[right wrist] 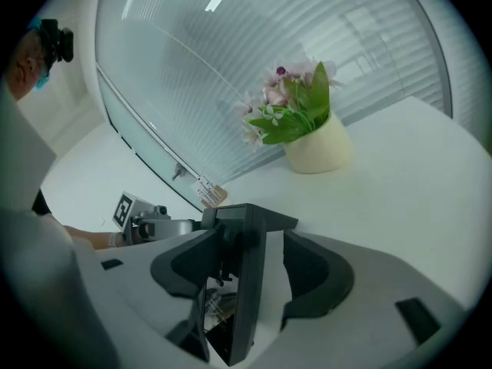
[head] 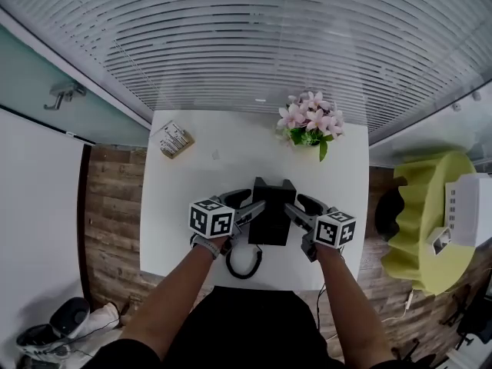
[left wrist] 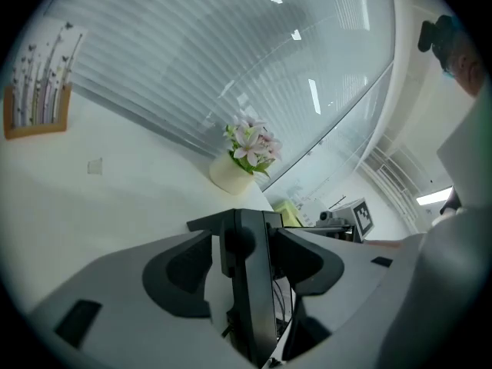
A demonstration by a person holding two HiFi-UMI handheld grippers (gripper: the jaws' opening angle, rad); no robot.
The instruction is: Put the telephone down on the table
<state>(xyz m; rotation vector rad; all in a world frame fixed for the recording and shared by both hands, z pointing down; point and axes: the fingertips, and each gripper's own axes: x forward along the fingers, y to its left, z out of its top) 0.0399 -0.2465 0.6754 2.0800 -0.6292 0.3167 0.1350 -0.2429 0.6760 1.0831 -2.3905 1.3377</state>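
- Head view: the telephone [head: 270, 215] is at the tabletop's [head: 184, 206] near centre, between the left hand-held gripper [head: 247, 208] and the right hand-held gripper [head: 295, 211].
- Only the gripper views show each jaw pair pinching the telephone's side edge.
- Flowers [head: 310, 120]: far right.

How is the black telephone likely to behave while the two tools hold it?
The telephone looks rigid, so it should keep its shape between the left tool and right tool. Each grips only a thin edge, so it may pivot or slip. Its cord loops loose beside it and could drag.
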